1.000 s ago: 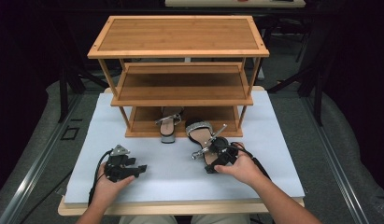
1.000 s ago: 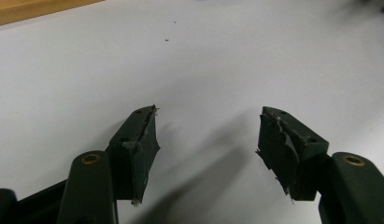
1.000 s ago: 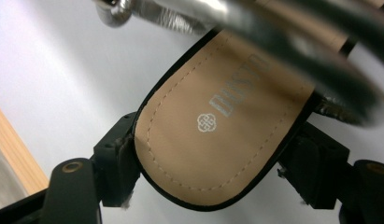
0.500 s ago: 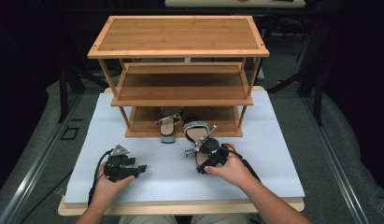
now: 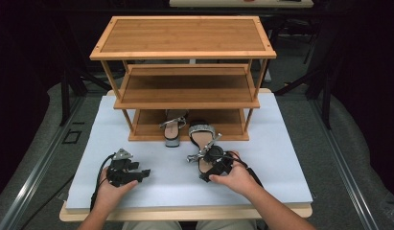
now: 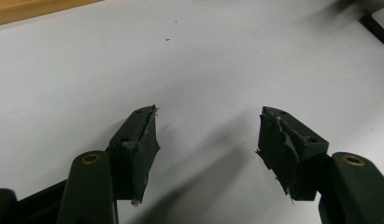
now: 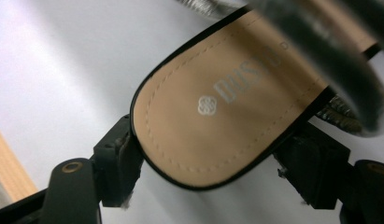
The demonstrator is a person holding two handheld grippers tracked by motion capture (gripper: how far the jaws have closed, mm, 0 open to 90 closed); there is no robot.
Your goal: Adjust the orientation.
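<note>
- A dim room surrounds a white-topped bench point(image 5: 290, 158) on which a three-tier wooden shoe rack point(image 5: 185, 52) stands toward the far edge.
- The right gripper point(image 7: 213, 175) has its jaws set on either side of the heel end of a sandal point(image 7: 222, 102); the pads sit against the black edge of the tan insole, apparently clamped on it, though blur at the right pad leaves the contact less than certain.
- In the high view the right gripper point(image 5: 214, 165) lies low over the bench in the person's right hand point(image 5: 237, 176), with the held sandal point(image 5: 202, 136) stretching away from it toward the rack, its toe near the bottom shelf.
- A printed logo shows on the insole, and a dark strap crosses above it, out of focus.
- The left gripper point(image 6: 208, 140) has its jaws standing wide apart over bare white bench, with nothing between them.
- Seen from above, the left gripper point(image 5: 127, 171) rests on the bench at the near left in the person's left hand point(image 5: 113, 189), well apart from the sandal.
- A second sandal point(image 5: 173, 127) sits on the rack's bottom shelf, heel overhanging the front edge, just beside the held one.
</note>
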